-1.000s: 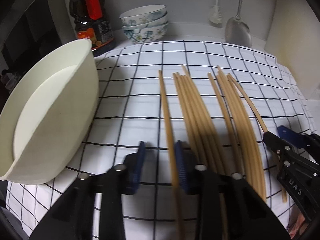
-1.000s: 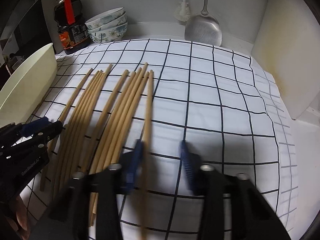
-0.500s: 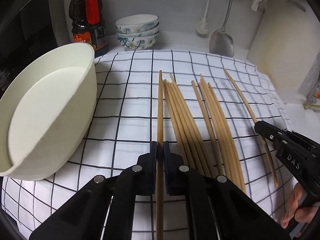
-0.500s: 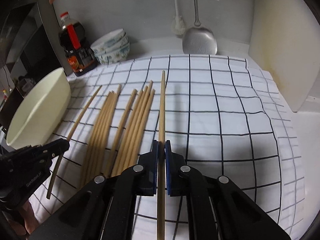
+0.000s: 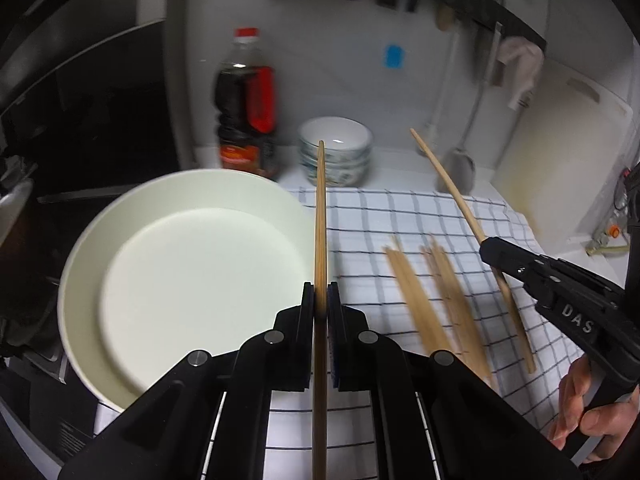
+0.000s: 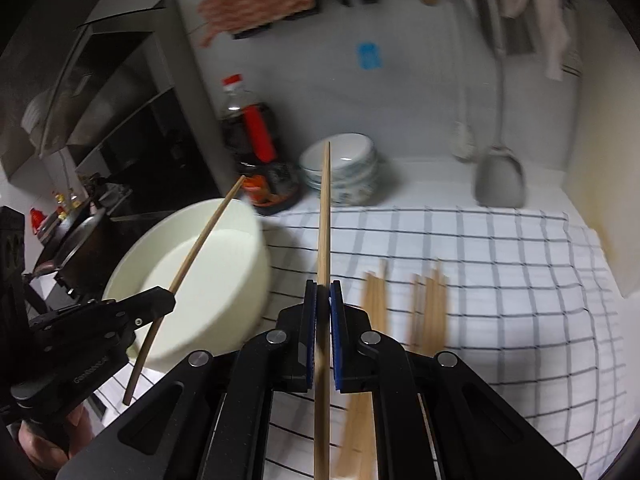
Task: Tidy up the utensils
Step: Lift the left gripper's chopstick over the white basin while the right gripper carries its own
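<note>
My left gripper [image 5: 320, 300] is shut on a wooden chopstick [image 5: 320, 216] and holds it in the air beside the rim of the cream bowl [image 5: 180, 276]. My right gripper [image 6: 323, 300] is shut on another chopstick [image 6: 325, 208], lifted above the checked cloth [image 6: 500, 280]. Each gripper shows in the other's view: the right one [image 5: 486, 246] with its chopstick [image 5: 448, 180], the left one [image 6: 168, 300] with its chopstick [image 6: 192, 252] over the bowl [image 6: 224, 280]. Several more chopsticks [image 5: 432, 300] lie on the cloth [image 5: 400, 216].
A dark sauce bottle [image 5: 246, 120] and stacked patterned bowls [image 5: 335, 156] stand at the back by the wall. A metal spatula [image 6: 500, 176] hangs at the back right. A pale board [image 5: 560, 152] leans at the right. A dark appliance [image 6: 132, 120] stands at the left.
Both grippers have risen off the cloth, each with a chopstick in it, and moved left toward the cream bowl. One second ago both were open around chopsticks lying on the cloth.
</note>
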A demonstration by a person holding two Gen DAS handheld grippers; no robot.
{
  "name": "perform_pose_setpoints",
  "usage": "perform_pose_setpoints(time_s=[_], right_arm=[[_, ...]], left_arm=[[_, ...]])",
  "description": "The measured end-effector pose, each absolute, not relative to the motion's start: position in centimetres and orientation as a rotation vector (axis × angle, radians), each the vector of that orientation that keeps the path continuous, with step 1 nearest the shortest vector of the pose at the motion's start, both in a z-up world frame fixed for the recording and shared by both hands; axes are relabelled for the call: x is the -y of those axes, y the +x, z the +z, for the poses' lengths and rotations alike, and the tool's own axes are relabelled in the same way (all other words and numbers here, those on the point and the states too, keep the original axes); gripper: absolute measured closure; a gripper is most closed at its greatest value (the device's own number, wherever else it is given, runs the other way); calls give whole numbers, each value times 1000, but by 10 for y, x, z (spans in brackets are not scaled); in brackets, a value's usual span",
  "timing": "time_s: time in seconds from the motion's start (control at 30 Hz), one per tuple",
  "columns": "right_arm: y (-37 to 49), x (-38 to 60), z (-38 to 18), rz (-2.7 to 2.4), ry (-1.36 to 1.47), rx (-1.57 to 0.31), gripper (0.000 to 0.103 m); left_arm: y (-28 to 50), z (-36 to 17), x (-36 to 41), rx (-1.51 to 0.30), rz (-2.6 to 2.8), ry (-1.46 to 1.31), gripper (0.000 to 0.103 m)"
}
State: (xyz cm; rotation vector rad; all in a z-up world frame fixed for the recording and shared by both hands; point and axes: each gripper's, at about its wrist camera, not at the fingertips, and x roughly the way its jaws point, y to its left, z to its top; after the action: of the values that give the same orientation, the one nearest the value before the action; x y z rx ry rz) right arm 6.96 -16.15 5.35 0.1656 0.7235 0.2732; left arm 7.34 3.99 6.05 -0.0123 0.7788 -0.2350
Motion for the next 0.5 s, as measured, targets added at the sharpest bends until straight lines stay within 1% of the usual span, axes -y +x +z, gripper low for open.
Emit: perform_pose_setpoints(time_s=[0.23, 0.5], right_arm=[[103, 71, 66, 382, 139, -739, 96], [151, -1, 32, 434, 131, -852, 96]], left_arm=[[98, 58, -119, -774, -142, 6, 96], [127, 29, -164, -824, -116, -3, 96]])
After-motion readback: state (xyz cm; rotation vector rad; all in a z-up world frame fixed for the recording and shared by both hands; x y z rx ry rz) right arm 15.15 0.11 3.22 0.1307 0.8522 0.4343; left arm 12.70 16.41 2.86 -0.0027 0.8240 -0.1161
